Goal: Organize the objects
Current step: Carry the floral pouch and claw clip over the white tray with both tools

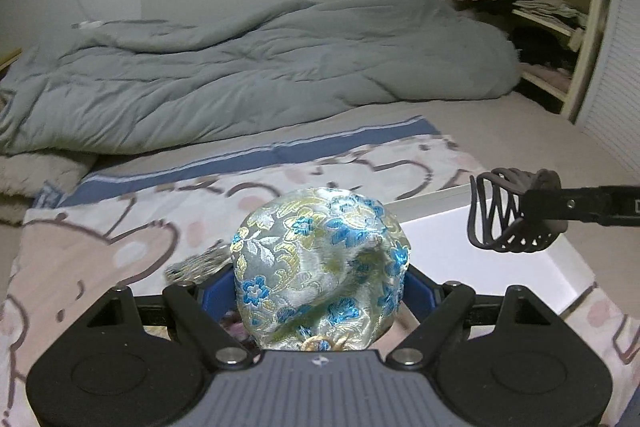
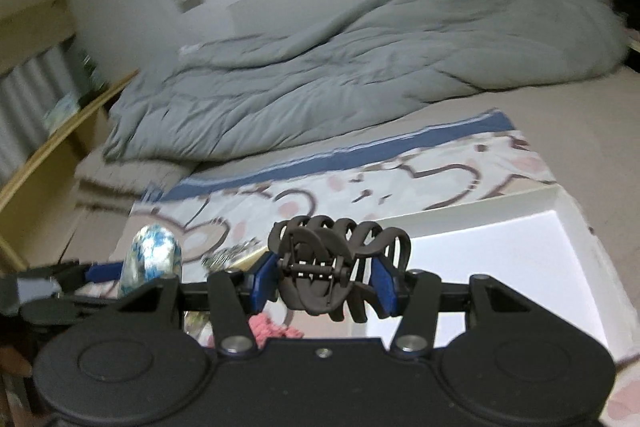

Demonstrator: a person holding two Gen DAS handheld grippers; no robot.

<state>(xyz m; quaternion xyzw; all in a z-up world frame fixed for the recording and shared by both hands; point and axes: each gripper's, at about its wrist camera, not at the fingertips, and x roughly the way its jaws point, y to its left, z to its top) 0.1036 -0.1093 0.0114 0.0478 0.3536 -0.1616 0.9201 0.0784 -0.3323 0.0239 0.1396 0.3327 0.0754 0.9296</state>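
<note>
Location: on a bed, over a cartoon-print pink and cream blanket (image 1: 120, 227) with a blue striped edge; a rumpled grey quilted duvet (image 1: 240, 67) lies beyond it.
Left gripper (image 1: 320, 287): clenched on a rounded brocade fabric pouch in silver with blue and yellow flowers (image 1: 320, 267); the blue pads press its two sides and the pouch bulges up between them, clear of the blanket.
Small item: a silvery patterned object (image 1: 196, 263) lies on the blanket just left of the pouch; too blurred to identify.
Right gripper (image 2: 324, 287): grasping a dark brown plastic claw hair clip (image 2: 340, 267); its toothed length runs across the jaws and the teeth stick out forward.
White shallow rectangular box (image 2: 520, 267): open-topped, resting on the blanket, its floor bare where visible.
Key relation: the box lies ahead and to the right of both grippers; the right hand with the clip hangs over the box's near left part, so it is judged the nearer.
Left-hand route: the pouch is beside the box's left edge and must travel rightward to go in.
Risk: both tools close together at the same corner.
</note>
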